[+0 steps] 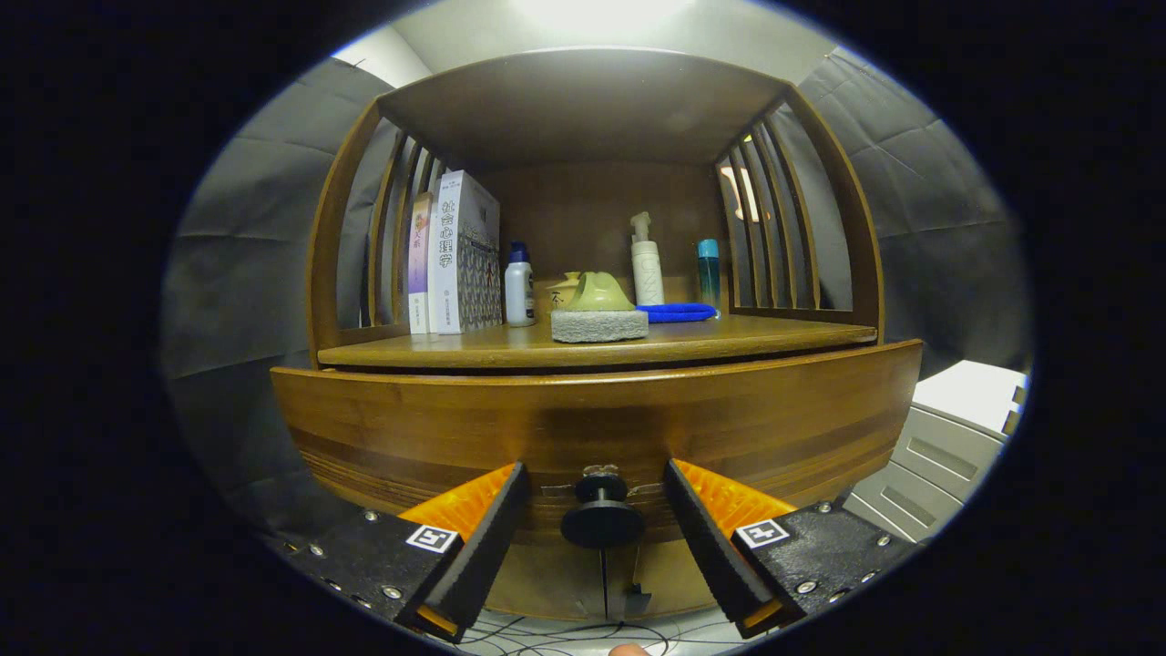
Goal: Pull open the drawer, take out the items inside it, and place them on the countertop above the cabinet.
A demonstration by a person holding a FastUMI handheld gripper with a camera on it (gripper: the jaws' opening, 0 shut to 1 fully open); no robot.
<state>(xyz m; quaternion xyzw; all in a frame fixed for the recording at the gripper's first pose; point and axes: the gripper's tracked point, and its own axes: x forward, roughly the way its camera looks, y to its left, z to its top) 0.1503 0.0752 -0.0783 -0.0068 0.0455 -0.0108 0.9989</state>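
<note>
Here the gripper (pixel 597 524) stands with its jaws spread wide, one finger on either side of the drawer knob (pixel 602 517), neither finger touching it; the round dark knob sits squarely in the gap between them, fixed on the front of the wooden drawer (pixel 601 424), which looks closed, its front lying just under the lip of the countertop (pixel 729 342); what lies inside the drawer cannot be seen. Beyond the fingers, on the countertop of the wooden cabinet (pixel 583 109), a grey sponge block with a green handle (pixel 598 314) rests near the front edge; behind it and to its right lies a folded blue cloth (pixel 676 312), with a white pump bottle (pixel 647 264) and a slim teal bottle (pixel 708 273) upright towards the back; left of the sponge stands a small white bottle with a blue cap (pixel 519 287), and beside that two upright books (pixel 453 260) against the slatted side. To the right of the cabinet, lower down, a pale grey drawer unit (pixel 947 446) shows; thin cables (pixel 547 630) trail on the floor beneath the fingers.
</note>
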